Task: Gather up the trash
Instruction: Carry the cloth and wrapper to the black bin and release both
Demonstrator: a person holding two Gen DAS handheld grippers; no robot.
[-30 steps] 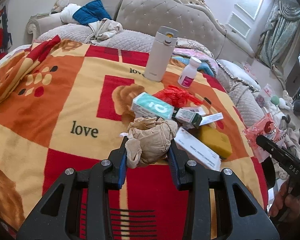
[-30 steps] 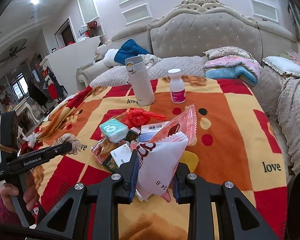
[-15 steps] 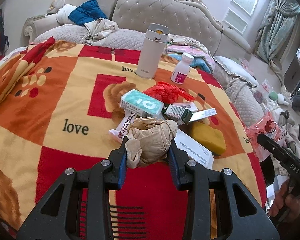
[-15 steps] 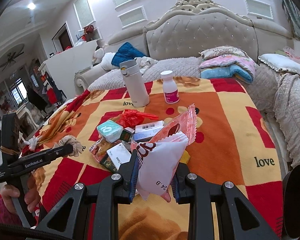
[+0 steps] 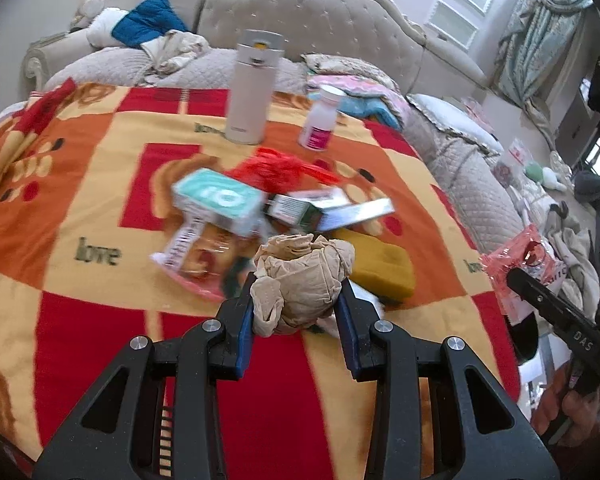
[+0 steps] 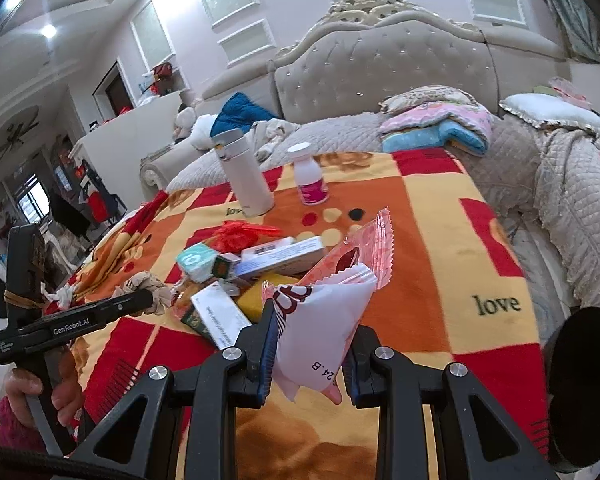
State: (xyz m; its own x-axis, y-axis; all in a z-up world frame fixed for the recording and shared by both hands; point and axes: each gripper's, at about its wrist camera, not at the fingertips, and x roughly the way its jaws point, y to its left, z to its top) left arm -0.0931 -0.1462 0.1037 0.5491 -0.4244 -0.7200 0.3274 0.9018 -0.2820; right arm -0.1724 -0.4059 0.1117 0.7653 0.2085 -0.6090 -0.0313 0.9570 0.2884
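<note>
Left wrist view: left gripper (image 5: 296, 312) clenched on crumpled beige tissue wad (image 5: 300, 280), blue finger pads (image 5: 245, 330) pressing both sides, wad held above red-orange "love" blanket (image 5: 80, 200). Behind wad: teal box (image 5: 216, 202), red plastic bag (image 5: 278, 168), green-ended carton (image 5: 300, 212), yellow sponge (image 5: 384, 266), all bunched together. White thermos (image 5: 252, 88) and white pill bottle (image 5: 320, 118) upright farther back. Right gripper at right edge with pink wrapper (image 5: 520, 256).

Right wrist view: right gripper (image 6: 310, 344) clenched on white-and-pink snack wrapper (image 6: 324, 316), wrapper sticking up between fingers (image 6: 269, 344). Trash pile on blanket just beyond. Left gripper (image 6: 140, 302) at left, hand (image 6: 28, 396) on handle, tissue wad at tip. Bed headboard (image 6: 380, 64) behind.
</note>
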